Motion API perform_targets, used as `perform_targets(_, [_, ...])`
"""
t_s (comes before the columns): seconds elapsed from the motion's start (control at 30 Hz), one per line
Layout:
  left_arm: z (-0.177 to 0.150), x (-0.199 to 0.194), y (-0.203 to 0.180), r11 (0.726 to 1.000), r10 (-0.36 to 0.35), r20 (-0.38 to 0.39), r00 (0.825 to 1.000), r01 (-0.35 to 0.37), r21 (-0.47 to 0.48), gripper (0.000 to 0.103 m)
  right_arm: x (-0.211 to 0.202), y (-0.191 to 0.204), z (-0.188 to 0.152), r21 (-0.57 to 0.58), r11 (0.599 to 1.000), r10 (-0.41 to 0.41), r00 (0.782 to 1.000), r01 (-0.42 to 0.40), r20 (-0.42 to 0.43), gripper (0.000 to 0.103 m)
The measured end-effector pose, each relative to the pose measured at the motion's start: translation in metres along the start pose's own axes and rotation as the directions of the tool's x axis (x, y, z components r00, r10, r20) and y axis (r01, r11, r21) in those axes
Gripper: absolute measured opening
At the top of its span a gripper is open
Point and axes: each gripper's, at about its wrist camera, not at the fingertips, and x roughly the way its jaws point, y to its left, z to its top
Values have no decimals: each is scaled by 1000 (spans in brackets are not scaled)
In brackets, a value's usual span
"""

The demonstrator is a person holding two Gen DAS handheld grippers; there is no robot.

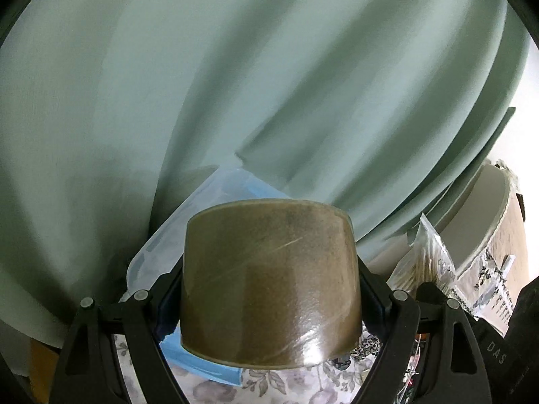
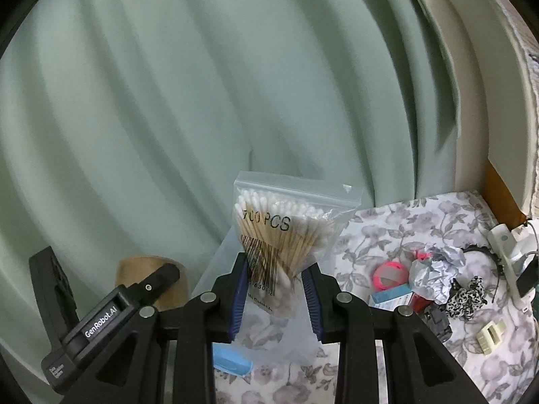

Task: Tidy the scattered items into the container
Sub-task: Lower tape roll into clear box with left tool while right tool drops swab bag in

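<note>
Cotton swabs in a clear zip bag (image 2: pixel 283 232), printed with black lettering and a barcode, are clamped between the blue pads of the right tool (image 2: pixel 276 289) and held above the floral tabletop (image 2: pixel 387 232). Wooden sticks with white tips are seen bunched inside. A brown tape roll (image 1: pixel 269 282), glossy and wide, is clamped in the left tool (image 1: pixel 269 303), whose jaws stand far apart on it, over a translucent container (image 1: pixel 202 215) with a blue lid.
</note>
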Motion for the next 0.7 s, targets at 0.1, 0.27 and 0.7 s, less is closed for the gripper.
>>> perform_targets(0.1, [1,9,5,1000,1,-10,1000,-1,-5,86,10,4,-4,-22,1000,-2,1000,1,-23,34])
perform_targets(0.27, [-2,24,15,999,35,-45,998,-36,-21,86,28,14,-16,-62,998,13,997,-19,-82,34])
perform_targets(0.7, [-5,62,48,995,57,-93,994,-64,-77,86,81,6,-42,-93,995,3,979,-23,-206,34])
